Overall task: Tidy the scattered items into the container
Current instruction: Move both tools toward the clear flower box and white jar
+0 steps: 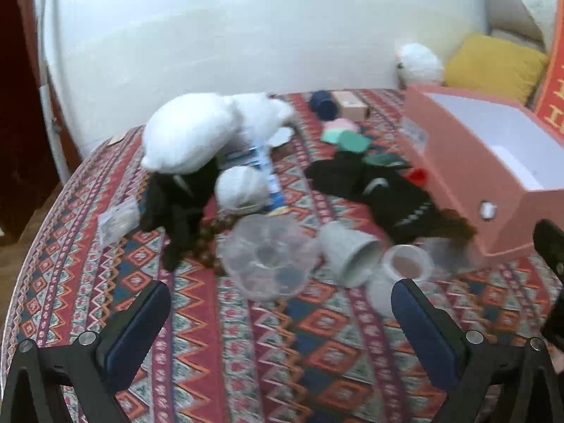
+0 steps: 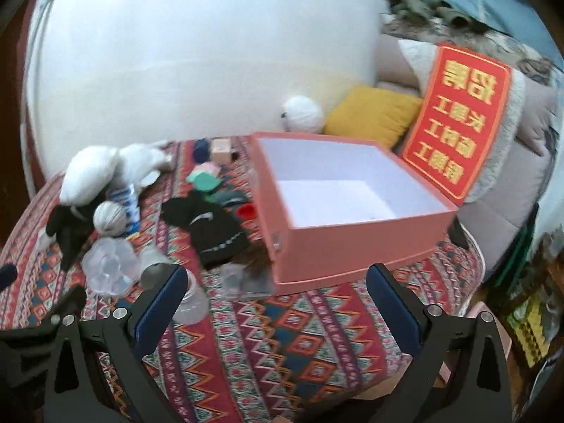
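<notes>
Above scattered clutter, both grippers [image 1: 282, 303] [image 2: 276, 289] gape empty.

My left gripper [image 1: 282, 303] hangs w/ jaws spread wide, nothing between; my right gripper [image 2: 276, 292] likewise gaping, empty, both tilted downward.

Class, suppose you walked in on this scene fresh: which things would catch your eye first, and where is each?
First, the big open salmon-pink cardboard box, white and empty inside, on the right of the red patterned tablecloth. Behind it leans a red sign with gold characters. Left of the box, clutter sprawls: black fabric, a white stuffed bag and a clear flower-shaped plastic tray.
</notes>
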Demonstrator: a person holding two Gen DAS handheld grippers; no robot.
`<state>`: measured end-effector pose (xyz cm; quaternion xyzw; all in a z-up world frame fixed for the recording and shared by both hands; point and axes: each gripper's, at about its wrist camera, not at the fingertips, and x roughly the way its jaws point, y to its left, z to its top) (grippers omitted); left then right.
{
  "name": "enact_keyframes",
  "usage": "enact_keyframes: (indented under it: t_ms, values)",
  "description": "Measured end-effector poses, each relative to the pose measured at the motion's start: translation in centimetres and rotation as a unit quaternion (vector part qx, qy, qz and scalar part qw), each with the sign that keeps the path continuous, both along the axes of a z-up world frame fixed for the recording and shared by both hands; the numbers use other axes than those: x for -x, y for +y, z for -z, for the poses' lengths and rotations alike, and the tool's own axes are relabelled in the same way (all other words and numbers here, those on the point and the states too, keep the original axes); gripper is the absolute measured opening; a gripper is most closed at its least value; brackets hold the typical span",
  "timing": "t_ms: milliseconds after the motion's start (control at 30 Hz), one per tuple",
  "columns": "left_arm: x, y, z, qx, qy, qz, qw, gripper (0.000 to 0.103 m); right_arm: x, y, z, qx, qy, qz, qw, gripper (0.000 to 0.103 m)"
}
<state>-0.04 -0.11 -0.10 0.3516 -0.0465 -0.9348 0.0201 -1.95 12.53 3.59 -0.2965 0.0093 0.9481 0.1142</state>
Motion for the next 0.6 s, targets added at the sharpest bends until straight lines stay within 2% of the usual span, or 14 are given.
enact_keyframes:
  t_ms: [133,167,200,233,333,367,400,500,600]
  values:
    - [0.2,-0.5,0.4,0.008,0.004,-0.005,0.9999,0.103,-1.3,-1.1,-0.2,-0.001,-0.019,-0.027,0.999,0.103]
    - [-0.1,-0.4,1.0,0.016,0.008,-0.006,0.9998,0.103,-1.9,-1.2,-0.4,0.0,-0.023,-0.034,0.999,0.103]
    - [0.8,0.9,0.9,0.041,-0.008,-0.002,0.9991,0.103,-2.3,-0.3,-0.6,0.013,-0.027,-0.039,0.999,0.103]
    - [0.7,2.7,1.2,0.057,-0.002,-0.002,0.9984,0.103,-2.4,0.9,-0.8,0.024,-0.033,-0.043,0.998,0.103]
    - [-0.6,3.6,1.0,0.032,0.014,0.002,0.9994,0.103,-1.9,3.3,-1.2,0.025,-0.047,-0.05,0.997,0.103]
    - [-1.3,3.2,0.0,0.003,0.011,0.026,0.9996,0.103,-1.4,3.6,-1.0,0.016,-0.05,-0.052,0.997,0.103]
    - [-1.3,3.1,0.1,-0.005,0.008,0.041,0.9991,0.103,-1.2,3.4,-1.0,0.004,-0.049,-0.05,0.998,0.103]
    - [-1.8,3.6,0.2,-0.009,0.009,0.056,0.9984,0.103,0.6,4.2,-0.9,-0.009,-0.056,-0.054,0.997,0.103]
    - [-2.1,4.7,0.5,-0.014,0.005,0.07,0.9975,0.103,-1.5,5.1,-1.6,-0.013,-0.042,-0.033,0.999,0.103]
